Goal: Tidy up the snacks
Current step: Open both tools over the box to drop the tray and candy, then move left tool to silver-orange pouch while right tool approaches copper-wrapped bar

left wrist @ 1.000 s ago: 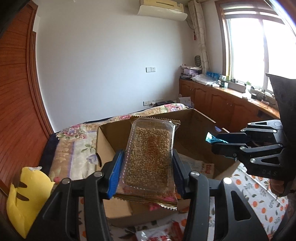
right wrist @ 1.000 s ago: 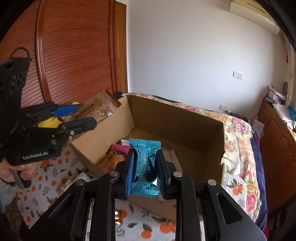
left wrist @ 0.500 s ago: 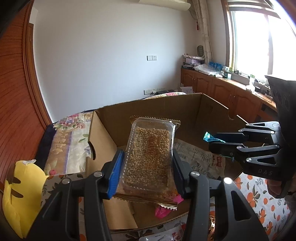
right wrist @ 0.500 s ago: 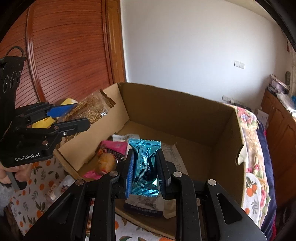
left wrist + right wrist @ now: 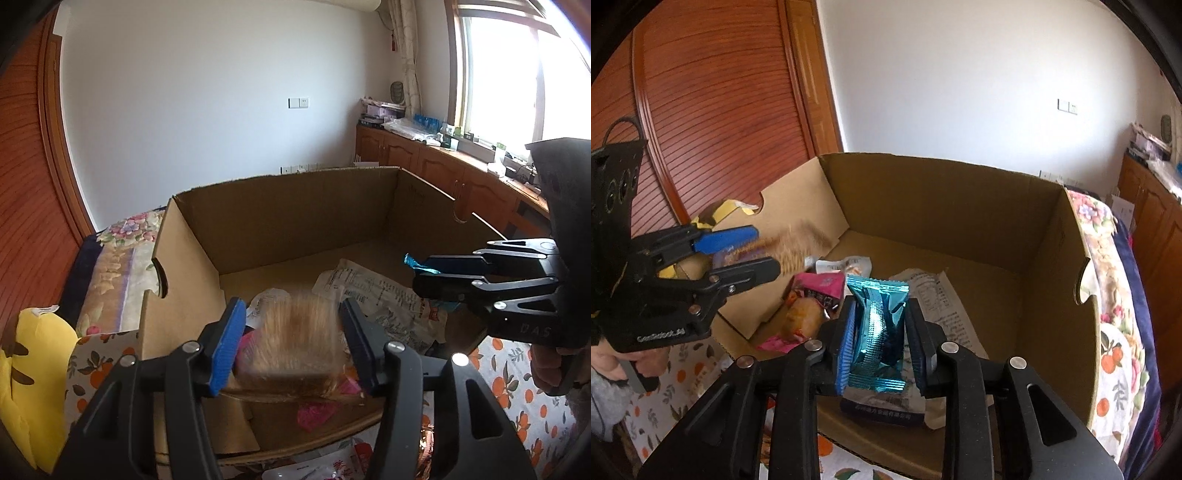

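**A:** Why are both grippers over the cardboard box?

**B:** It looks like the collecting place for the snacks: a pink packet and a white printed wrapper already lie on its floor, so I judge this a drop-off.

**A:** What about the left gripper?

**B:** Its jaws have just been opening. The tray of grain snack between them is smeared with motion, above the box floor by the near wall. The pads seem to stand clear of it, so it appears let go and falling.

**A:** And the right gripper?

**B:** Its jaws have just been loosening too, yet the teal foil packet sits upright between the pads, which appear to touch its sides, above the near part of the box floor. Likely next to drop.
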Demonstrator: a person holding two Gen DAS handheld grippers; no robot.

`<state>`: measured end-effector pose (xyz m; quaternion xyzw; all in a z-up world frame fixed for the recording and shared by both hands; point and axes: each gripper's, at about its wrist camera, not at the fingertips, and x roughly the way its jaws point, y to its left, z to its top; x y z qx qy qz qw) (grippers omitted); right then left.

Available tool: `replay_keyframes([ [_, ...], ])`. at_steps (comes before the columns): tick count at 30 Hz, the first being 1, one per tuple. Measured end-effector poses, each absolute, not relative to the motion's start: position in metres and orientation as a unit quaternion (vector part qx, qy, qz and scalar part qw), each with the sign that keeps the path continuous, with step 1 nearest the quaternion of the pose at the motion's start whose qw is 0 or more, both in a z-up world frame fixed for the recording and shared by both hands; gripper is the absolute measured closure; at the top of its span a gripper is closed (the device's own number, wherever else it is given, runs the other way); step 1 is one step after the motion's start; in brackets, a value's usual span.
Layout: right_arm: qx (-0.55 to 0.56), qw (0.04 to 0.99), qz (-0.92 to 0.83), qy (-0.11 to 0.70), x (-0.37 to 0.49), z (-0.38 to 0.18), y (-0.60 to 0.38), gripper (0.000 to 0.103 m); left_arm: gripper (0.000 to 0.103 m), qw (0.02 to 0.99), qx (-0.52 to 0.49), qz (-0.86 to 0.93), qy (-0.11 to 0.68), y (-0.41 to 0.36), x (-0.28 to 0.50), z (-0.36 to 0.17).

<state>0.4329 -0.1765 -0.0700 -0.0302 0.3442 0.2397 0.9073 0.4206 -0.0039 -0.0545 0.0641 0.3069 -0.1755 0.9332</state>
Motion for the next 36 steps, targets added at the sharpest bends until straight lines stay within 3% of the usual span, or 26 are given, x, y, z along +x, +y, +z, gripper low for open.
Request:
replay_keyframes([
  [20,-0.039,0.929,0.221,0.294,0.36,-0.037,-0.184,0.064,0.036,0.944,0.069,-0.174,0.272,0.019,0.361,-0.028],
  [36,-0.013,0.899,0.224,0.377,0.295,-0.112,-0.174,0.061,0.034,0.935,0.047,-0.15,0.318,0.062,0.291,-0.084],
])
